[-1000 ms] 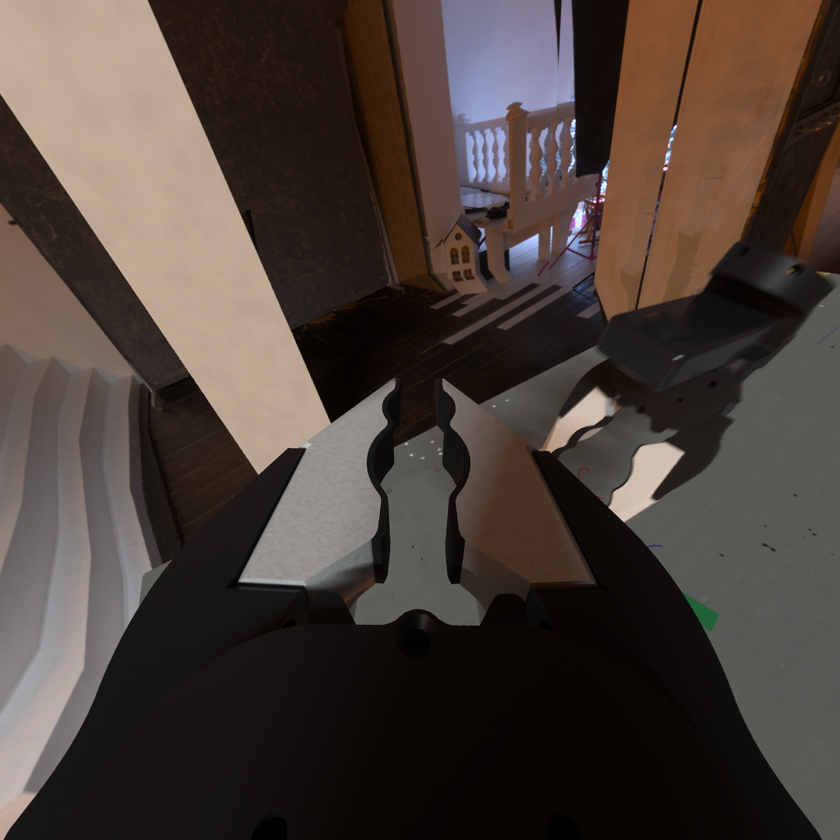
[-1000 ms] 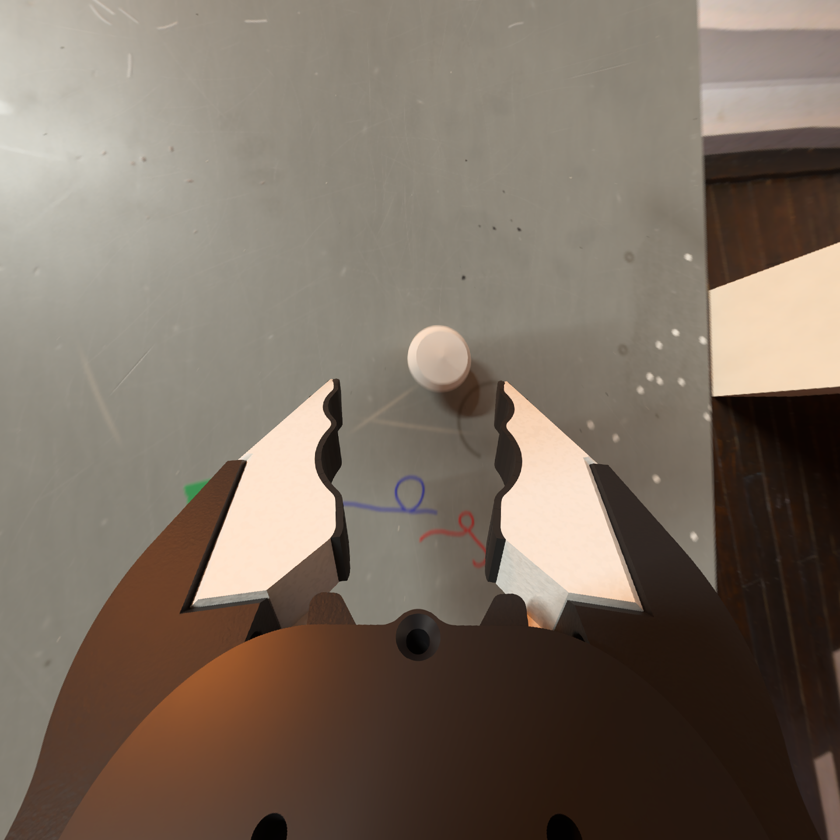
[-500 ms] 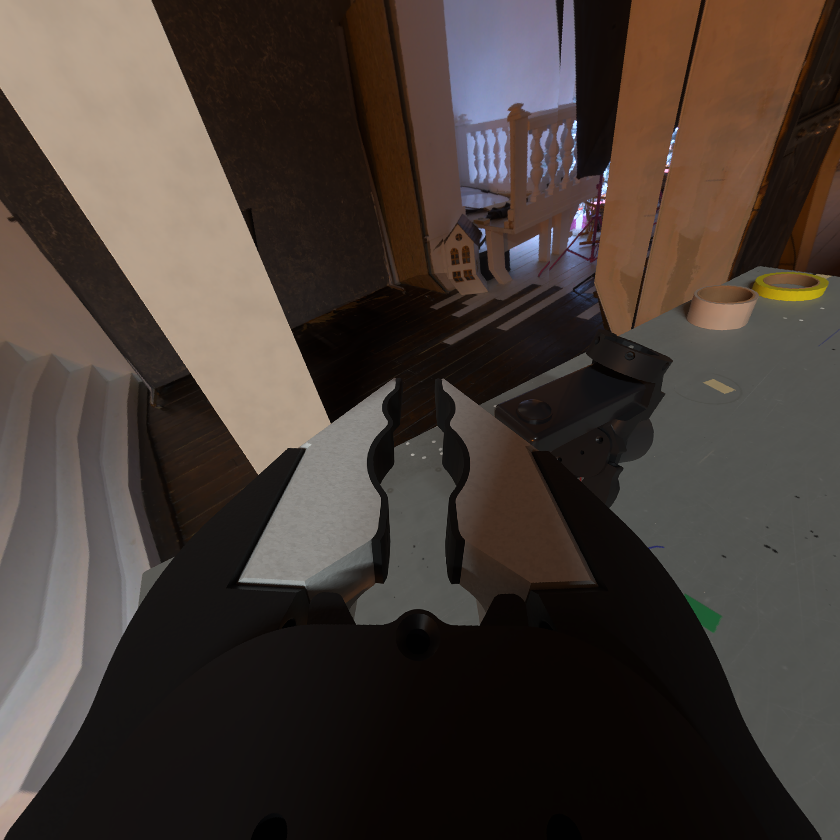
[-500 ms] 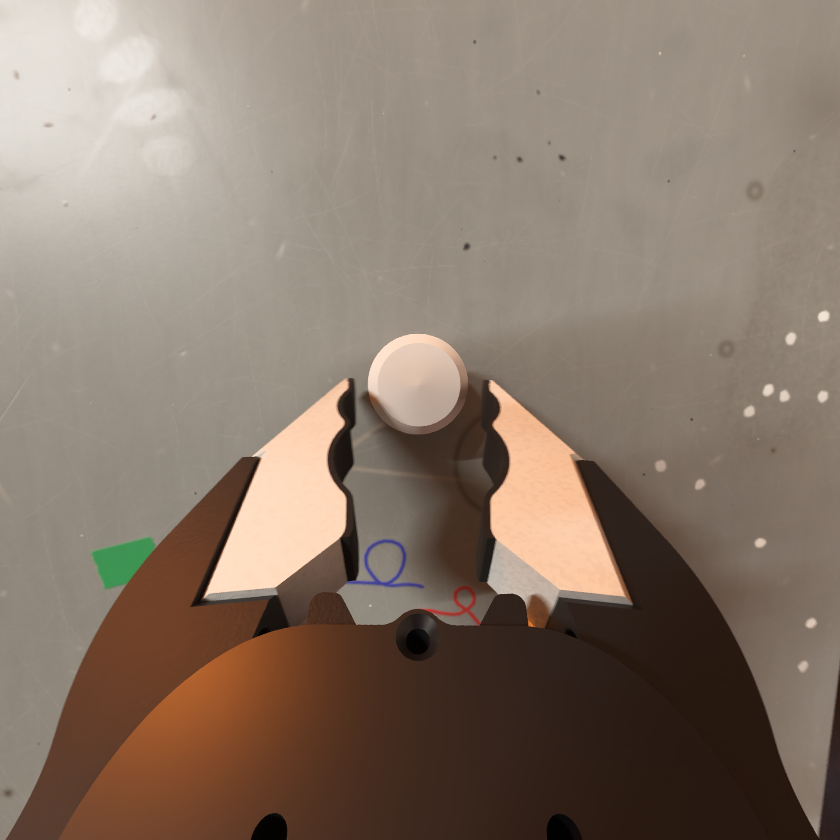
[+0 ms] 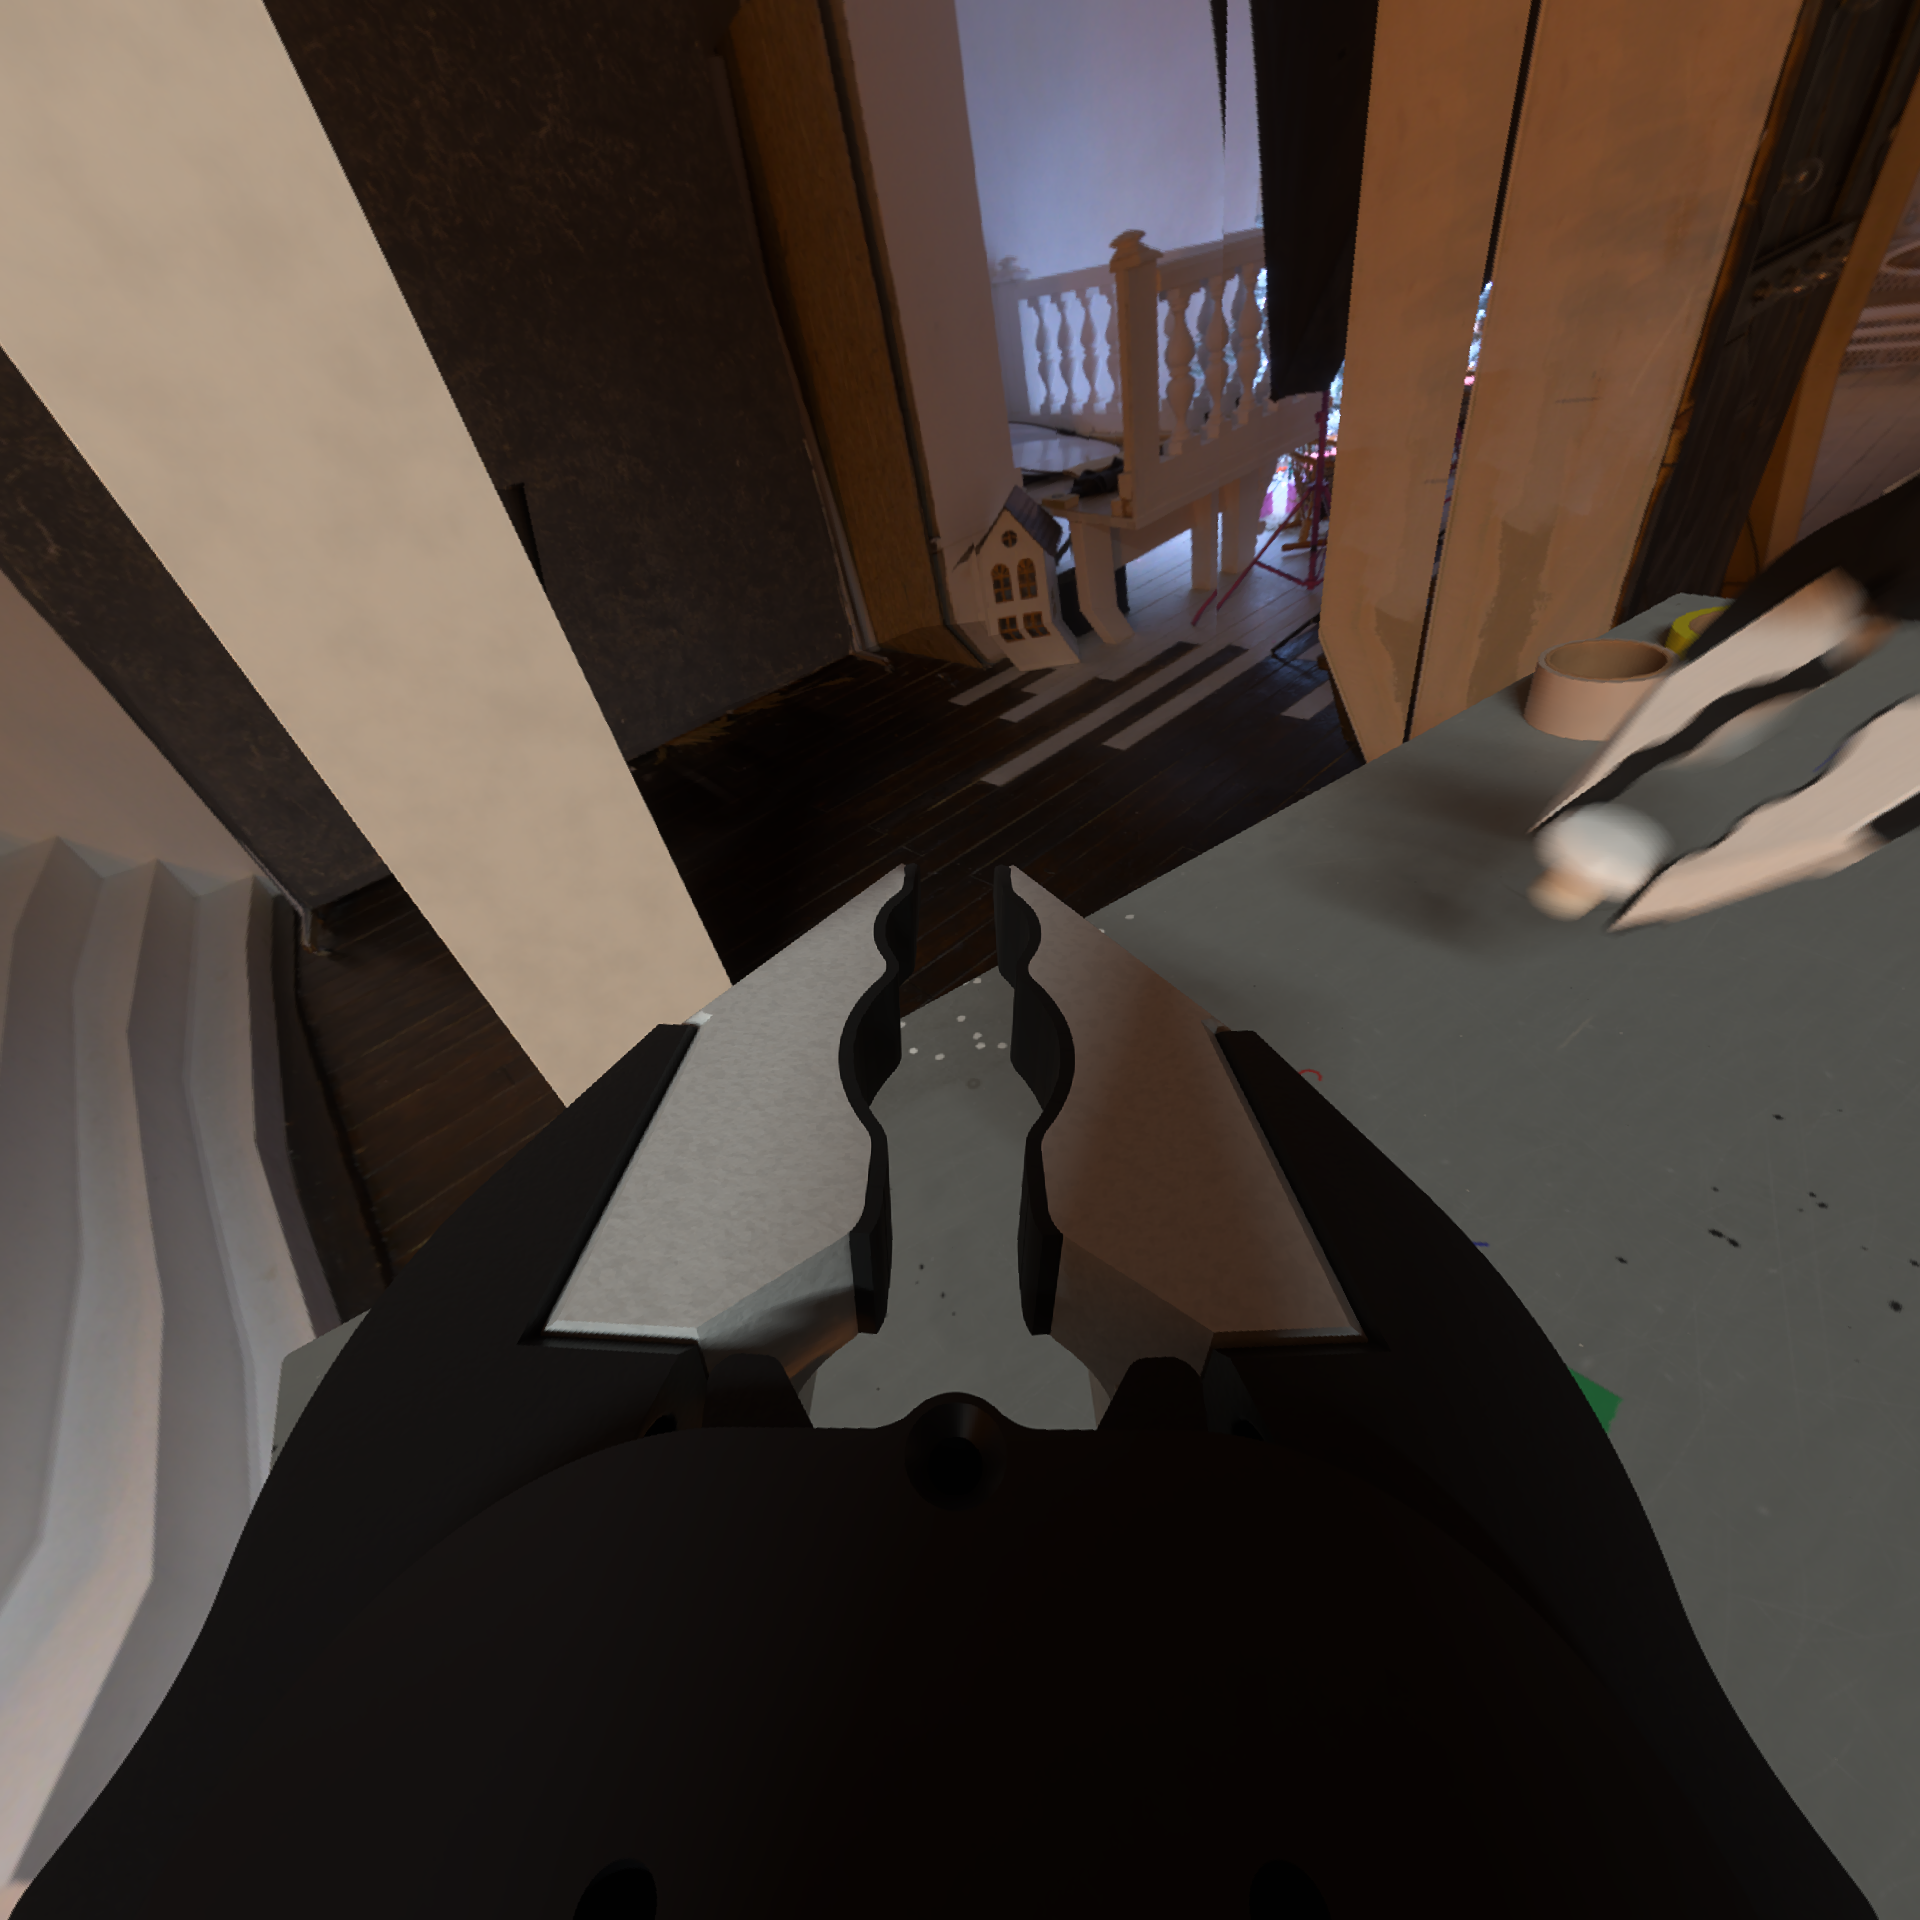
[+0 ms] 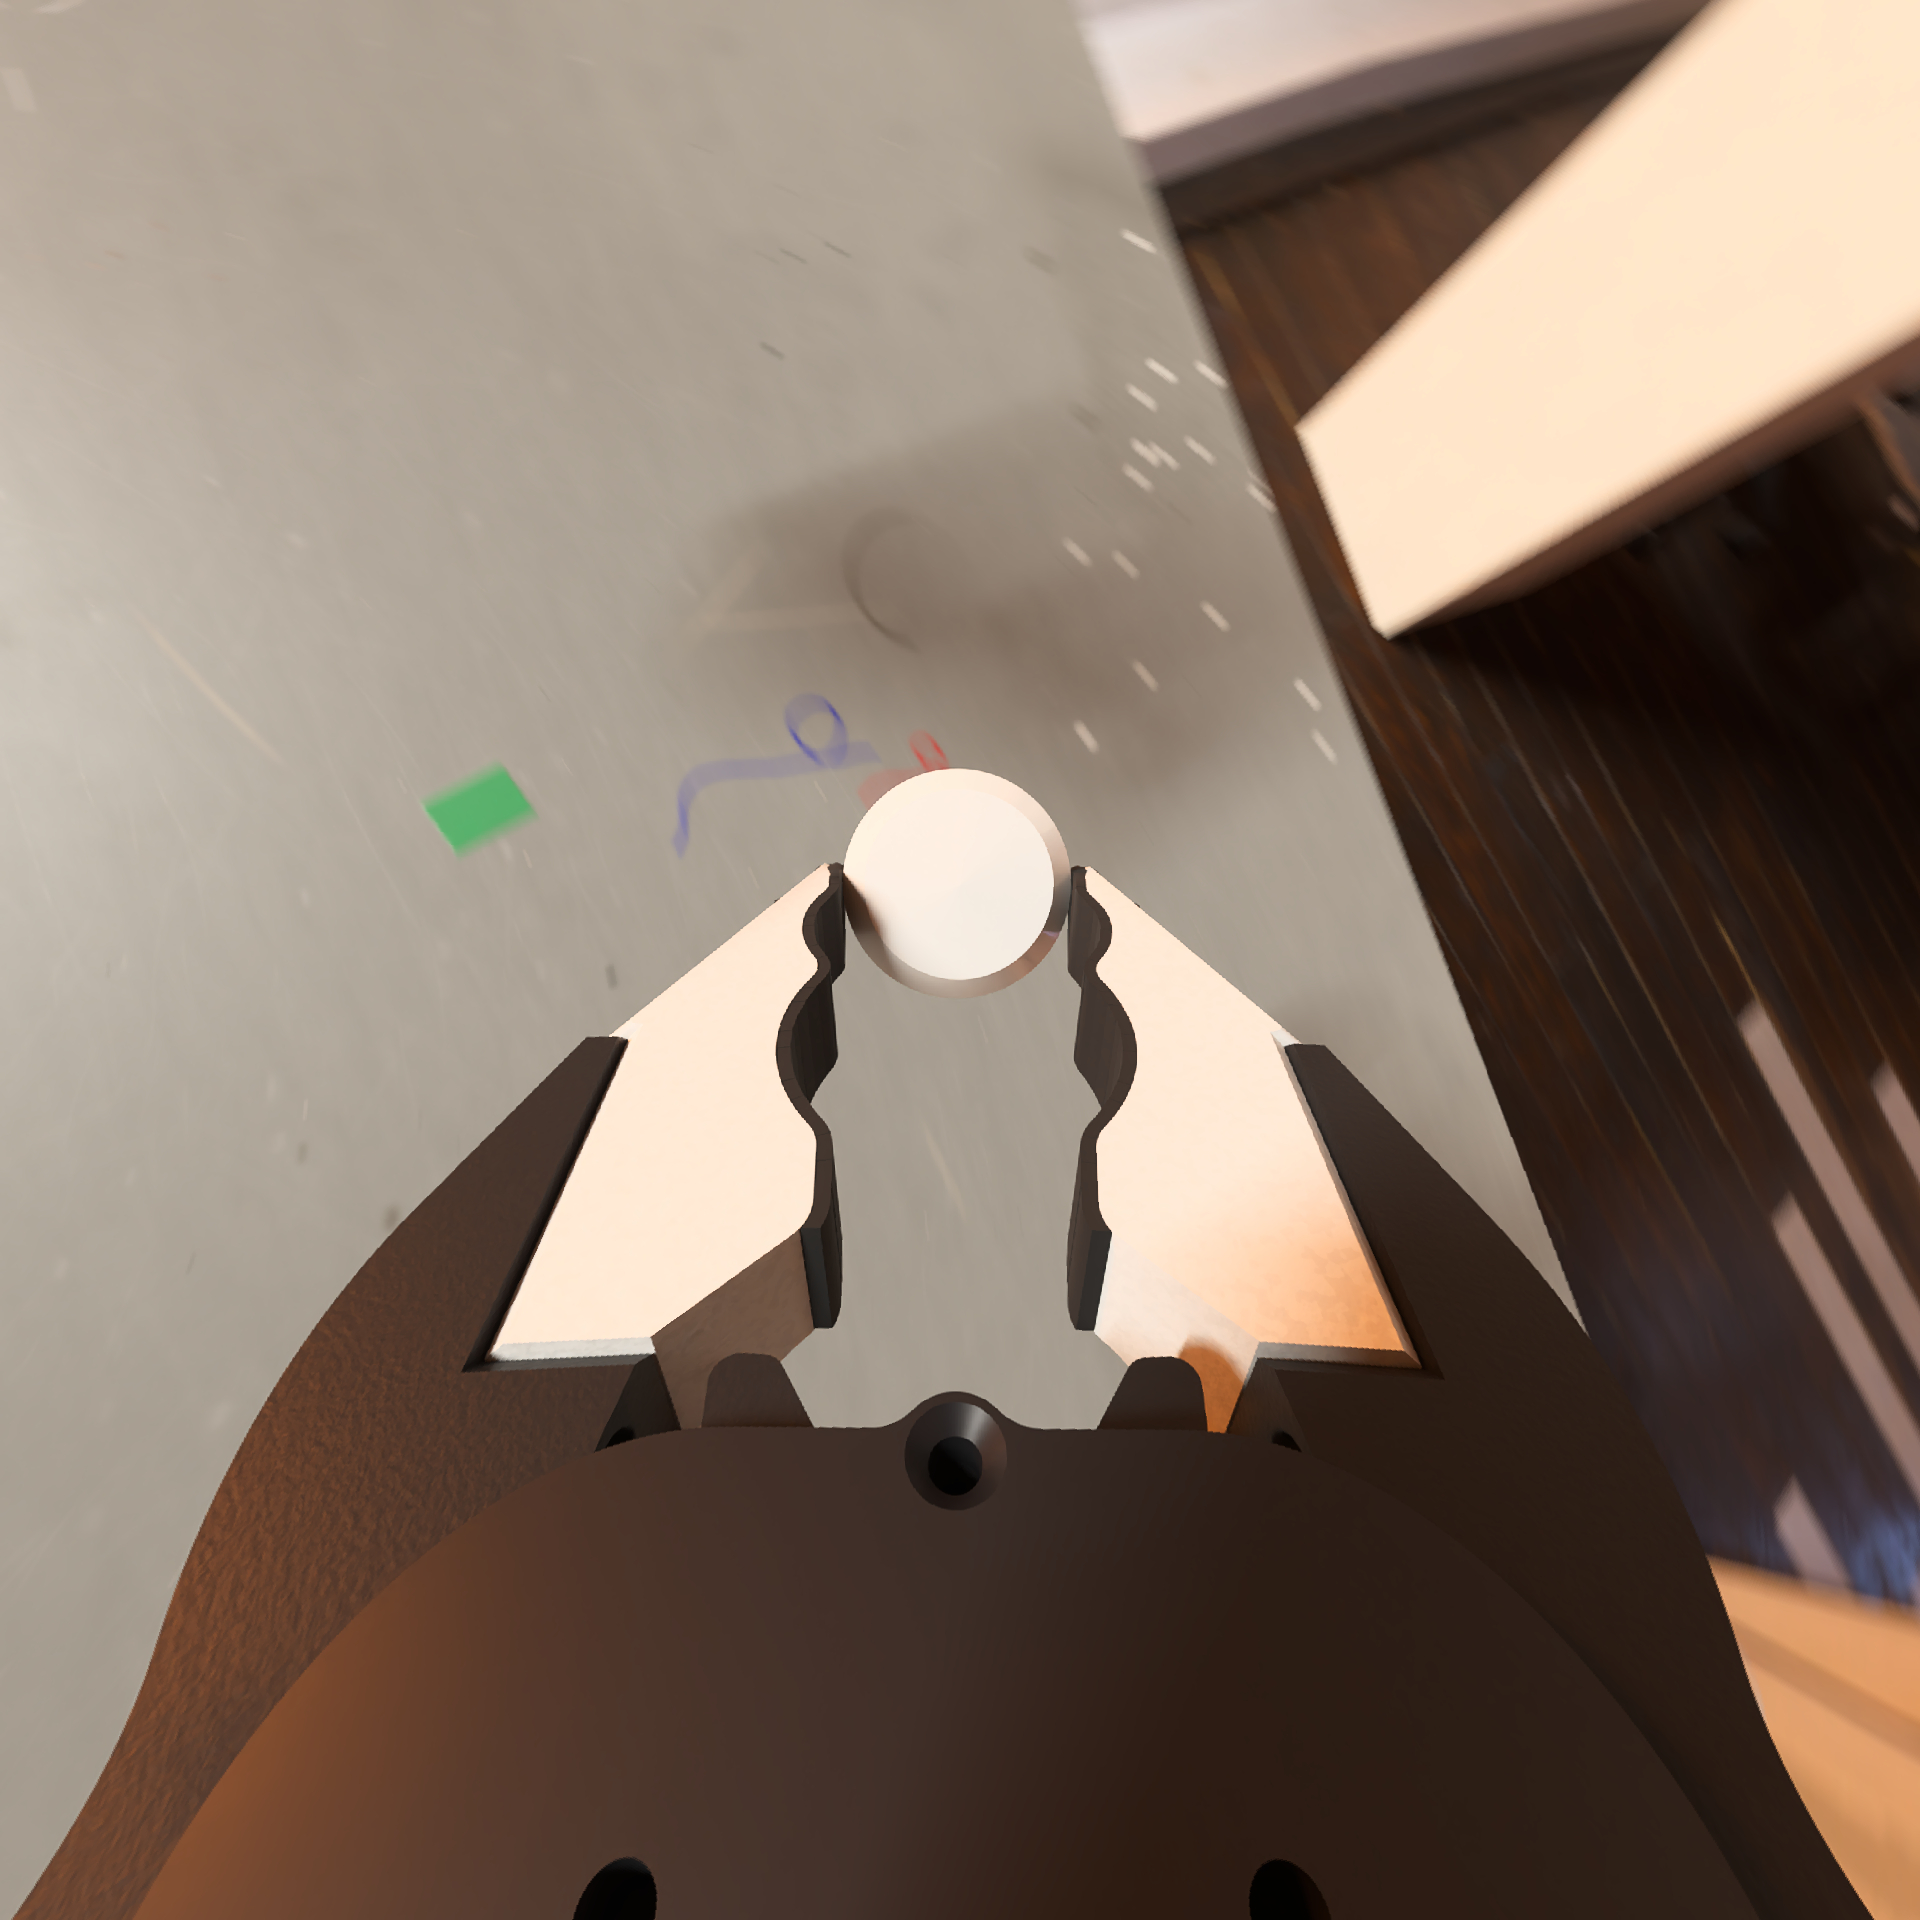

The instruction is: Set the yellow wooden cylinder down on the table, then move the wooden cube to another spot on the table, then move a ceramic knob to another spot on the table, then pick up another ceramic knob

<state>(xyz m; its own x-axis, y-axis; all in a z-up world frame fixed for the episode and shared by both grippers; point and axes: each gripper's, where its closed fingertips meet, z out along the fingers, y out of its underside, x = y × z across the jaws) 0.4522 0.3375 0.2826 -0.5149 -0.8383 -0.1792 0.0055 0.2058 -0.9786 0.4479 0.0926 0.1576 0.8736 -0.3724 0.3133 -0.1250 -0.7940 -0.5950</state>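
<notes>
My right gripper is shut on a white ceramic knob, held at the fingertips, round face towards the camera, above the grey table. In the left wrist view the right gripper shows blurred at the right with the knob at its tips, clear of the table. My left gripper is shut and empty, with a narrow gap between its fingers, over the table's corner. The yellow cylinder, the wooden cube and any other knob are out of view.
A brown tape roll and a yellow tape roll stand at the table's far edge. A green patch and blue and red scribbles mark the tabletop. The table's edge drops to dark wooden floor on the right.
My right gripper came down around the knob, shut on it and lifted it off the table, tilting as it rose. The left gripper has not moved.
</notes>
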